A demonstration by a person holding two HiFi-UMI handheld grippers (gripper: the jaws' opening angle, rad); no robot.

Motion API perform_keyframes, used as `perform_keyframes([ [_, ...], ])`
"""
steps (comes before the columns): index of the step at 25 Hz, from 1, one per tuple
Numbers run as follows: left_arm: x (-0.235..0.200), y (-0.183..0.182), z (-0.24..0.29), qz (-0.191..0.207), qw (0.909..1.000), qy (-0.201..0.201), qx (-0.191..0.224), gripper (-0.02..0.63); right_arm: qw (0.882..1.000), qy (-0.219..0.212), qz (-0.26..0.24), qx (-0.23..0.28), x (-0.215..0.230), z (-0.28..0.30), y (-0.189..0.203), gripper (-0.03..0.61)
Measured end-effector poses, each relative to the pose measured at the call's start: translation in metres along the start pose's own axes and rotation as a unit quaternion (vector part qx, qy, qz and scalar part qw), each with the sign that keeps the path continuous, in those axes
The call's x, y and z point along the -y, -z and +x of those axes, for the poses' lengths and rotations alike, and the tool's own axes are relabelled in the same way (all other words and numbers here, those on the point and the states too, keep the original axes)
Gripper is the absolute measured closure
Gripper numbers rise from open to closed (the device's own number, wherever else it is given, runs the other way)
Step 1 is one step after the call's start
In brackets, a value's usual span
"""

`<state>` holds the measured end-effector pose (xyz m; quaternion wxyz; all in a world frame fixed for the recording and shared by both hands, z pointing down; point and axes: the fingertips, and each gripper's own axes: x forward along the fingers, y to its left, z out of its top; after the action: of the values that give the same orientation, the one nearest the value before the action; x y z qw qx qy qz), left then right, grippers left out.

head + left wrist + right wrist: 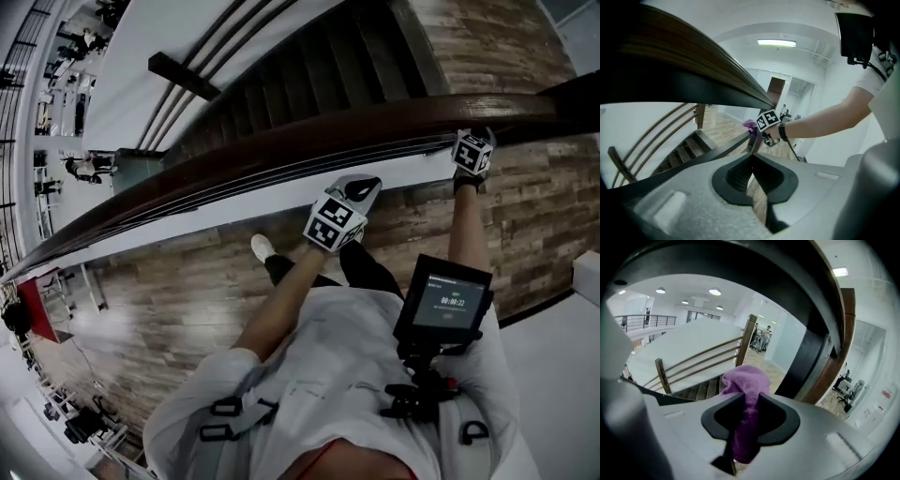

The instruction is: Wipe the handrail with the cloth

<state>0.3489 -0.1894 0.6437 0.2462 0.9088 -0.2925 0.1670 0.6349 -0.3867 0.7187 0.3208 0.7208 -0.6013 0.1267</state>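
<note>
- Two grey two-jaw grippers: the left gripper (752,164), jaws meeting on nothing, and the right gripper (746,404).
- One dark brown curved wooden handrail (281,141), close above both grippers.
- One purple knitted cloth (743,380), clamped in the right gripper's jaws.
- Three thin brown rails (701,359), ahead of the right gripper.
- One black screen (442,302), behind both grippers.

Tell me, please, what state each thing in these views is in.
handrail: dark wood, sloping along the stairs.
purple cloth: bunched, pinched between jaws; contact with the handrail can't be told.
right gripper: shut on the purple cloth, up at the handrail.
left gripper: shut, empty, close by the handrail.
chest screen: lit.
ceiling light: on.
</note>
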Motion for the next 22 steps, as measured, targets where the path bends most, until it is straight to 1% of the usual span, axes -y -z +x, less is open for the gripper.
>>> perform_keyframes([
  [1, -0.006, 0.004, -0.007, -0.008, 0.9999, -0.013, 0.004, 0.615, 1.000, -0.002, -0.006, -0.008, 0.001, 0.000, 0.002, 0.494],
  [3, -0.020, 0.011, -0.022, -0.023, 0.9988, -0.042, 0.012, 0.615, 0.999, -0.026, -0.016, -0.014, -0.008, -0.009, 0.007, 0.492],
  [5, -0.036, 0.018, -0.043, -0.039, 0.9966, -0.070, 0.019, 0.615, 0.998, -0.060, -0.030, 0.001, -0.042, -0.032, 0.010, 0.486],
  [8, -0.062, 0.023, -0.084, -0.065, 0.9915, -0.108, 0.035, 0.615, 0.990, -0.122, -0.055, 0.035, -0.125, -0.087, 0.005, 0.485],
  [10, -0.075, 0.026, -0.116, -0.081, 0.9871, -0.131, 0.044, 0.615, 0.981, -0.169, -0.078, 0.054, -0.186, -0.127, 0.001, 0.485],
  [12, -0.088, 0.034, -0.151, -0.096, 0.9819, -0.155, 0.052, 0.615, 0.969, -0.215, -0.104, 0.070, -0.250, -0.169, 0.001, 0.485],
  [14, -0.104, 0.052, -0.189, -0.113, 0.9745, -0.184, 0.062, 0.615, 0.950, -0.268, -0.136, 0.085, -0.320, -0.205, 0.009, 0.485],
  [15, -0.114, 0.063, -0.208, -0.122, 0.9697, -0.200, 0.068, 0.615, 0.938, -0.298, -0.154, 0.093, -0.357, -0.221, 0.016, 0.485],
  [17, -0.135, 0.087, -0.244, -0.143, 0.9584, -0.234, 0.077, 0.615, 0.908, -0.357, -0.192, 0.106, -0.428, -0.247, 0.031, 0.485],
  [19, -0.155, 0.111, -0.281, -0.166, 0.9452, -0.268, 0.085, 0.614, 0.881, -0.402, -0.222, 0.113, -0.490, -0.270, 0.039, 0.485],
  [22, -0.184, 0.142, -0.350, -0.199, 0.9218, -0.317, 0.100, 0.615, 0.849, -0.449, -0.252, 0.116, -0.578, -0.306, 0.039, 0.483],
])
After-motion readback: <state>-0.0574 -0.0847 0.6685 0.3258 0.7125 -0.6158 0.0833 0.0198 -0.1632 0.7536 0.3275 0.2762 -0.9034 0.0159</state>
